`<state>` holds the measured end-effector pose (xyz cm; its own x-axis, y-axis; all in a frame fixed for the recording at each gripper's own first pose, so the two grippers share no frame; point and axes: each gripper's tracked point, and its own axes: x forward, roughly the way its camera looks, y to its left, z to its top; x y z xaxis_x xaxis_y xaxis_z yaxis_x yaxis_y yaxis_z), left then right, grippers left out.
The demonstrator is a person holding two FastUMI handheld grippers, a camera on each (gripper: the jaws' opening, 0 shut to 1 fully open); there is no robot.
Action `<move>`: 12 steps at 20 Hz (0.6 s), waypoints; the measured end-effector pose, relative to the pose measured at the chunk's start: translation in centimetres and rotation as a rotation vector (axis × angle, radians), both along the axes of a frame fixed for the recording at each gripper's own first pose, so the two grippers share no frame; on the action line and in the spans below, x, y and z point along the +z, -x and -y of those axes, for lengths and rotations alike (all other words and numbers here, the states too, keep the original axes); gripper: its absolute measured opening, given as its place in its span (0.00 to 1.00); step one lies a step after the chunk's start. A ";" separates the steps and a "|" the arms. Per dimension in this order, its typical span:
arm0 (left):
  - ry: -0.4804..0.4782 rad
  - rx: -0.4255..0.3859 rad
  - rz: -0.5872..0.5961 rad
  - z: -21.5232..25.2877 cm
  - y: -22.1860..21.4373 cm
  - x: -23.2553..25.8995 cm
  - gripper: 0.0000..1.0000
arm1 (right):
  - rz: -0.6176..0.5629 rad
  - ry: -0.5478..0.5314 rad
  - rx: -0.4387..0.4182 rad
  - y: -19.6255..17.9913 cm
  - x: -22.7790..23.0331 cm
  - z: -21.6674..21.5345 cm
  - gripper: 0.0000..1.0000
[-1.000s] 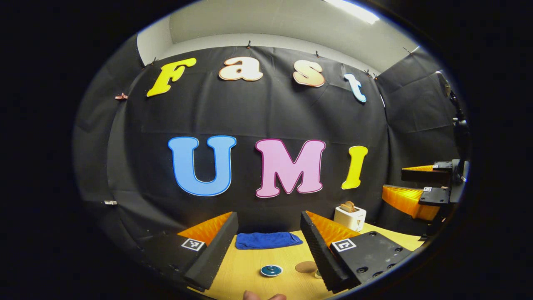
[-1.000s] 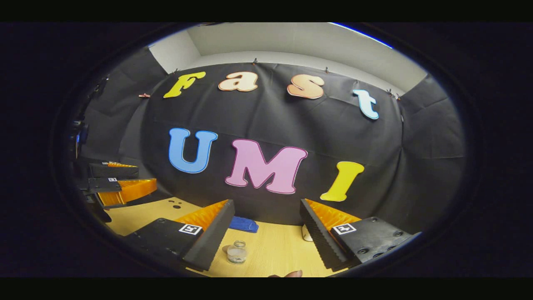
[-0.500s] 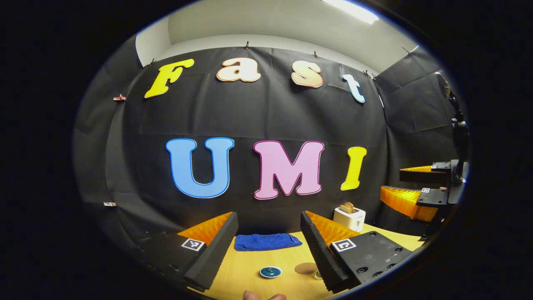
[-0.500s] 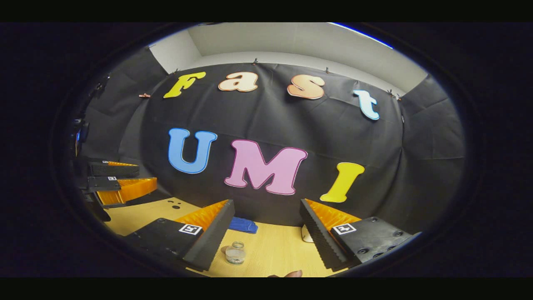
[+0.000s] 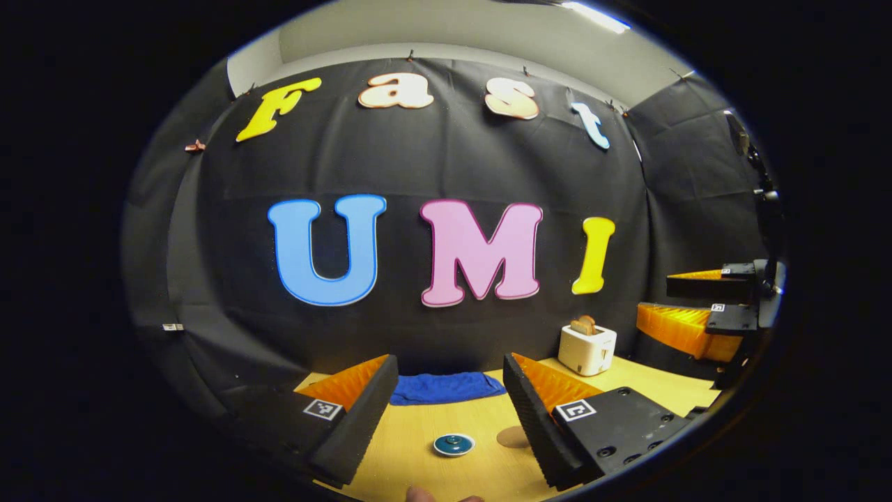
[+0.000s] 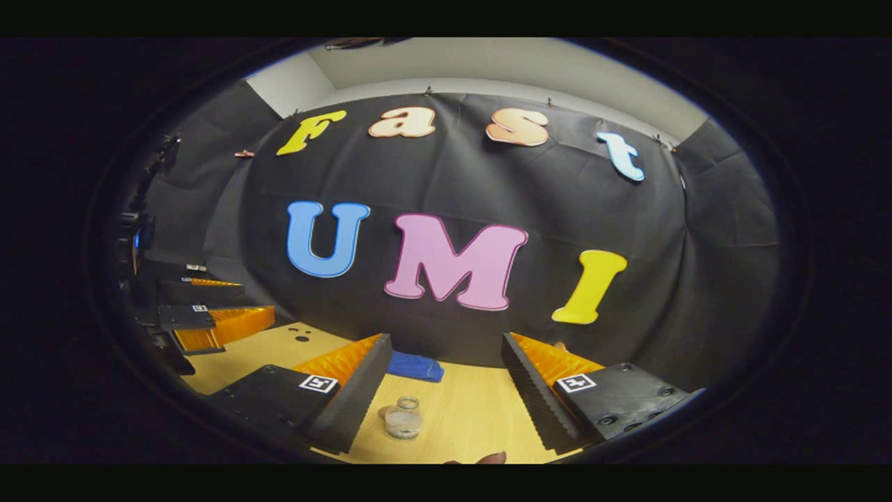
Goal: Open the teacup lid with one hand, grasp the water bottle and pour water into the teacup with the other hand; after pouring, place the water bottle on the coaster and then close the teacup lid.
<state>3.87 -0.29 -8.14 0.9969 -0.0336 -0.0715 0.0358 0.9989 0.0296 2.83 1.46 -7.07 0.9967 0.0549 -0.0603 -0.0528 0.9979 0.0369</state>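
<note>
Left gripper (image 5: 449, 390) wide open, holding nothing; round blue-lidded teacup (image 5: 454, 444) sitting at 6 o'clock between the fingers, flat brown round coaster (image 5: 513, 437) just at its 3 o'clock. Right gripper (image 6: 446, 383) open too, small clear glass water bottle (image 6: 403, 418) at 7 o'clock. All on pale wooden table (image 6: 467, 411), folded blue towel (image 5: 446, 388) and white toaster (image 5: 587, 348) toward the back.

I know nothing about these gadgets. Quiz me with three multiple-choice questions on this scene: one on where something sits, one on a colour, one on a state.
1. In the left gripper view, where is the toaster?
A. back right of the table
B. front left
C. on the floor

2. What colour is the folded cloth?
A. red
B. blue
C. white

3. How do the left gripper's fingers stand?
A. clamped on the teacup lid
B. clamped on the cloth
C. apart, holding nothing

Answers:
1. A, it stands near the wall, on the right.
2. B, plainly blue.
3. C, the table shows between them.
</note>
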 end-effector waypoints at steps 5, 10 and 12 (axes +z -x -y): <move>0.001 0.000 -0.046 -0.1 -3.2 -7.9 0.95 | -0.047 -0.022 0.020 -0.9 -7.1 -1.6 0.98; 0.009 -0.018 -0.089 0.7 -5.9 -17.3 0.96 | -0.072 -0.030 0.020 -1.0 -13.2 -3.0 0.98; 0.024 0.000 -0.109 0.2 -6.9 -20.6 0.95 | -0.091 -0.024 0.017 -0.8 -15.3 -3.4 0.98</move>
<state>10.72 -0.51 -28.77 0.9832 -0.0369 -0.1788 0.0377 0.9993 0.0013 3.67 4.84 -22.35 0.9860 0.0746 -0.1488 -0.0653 0.9957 0.0664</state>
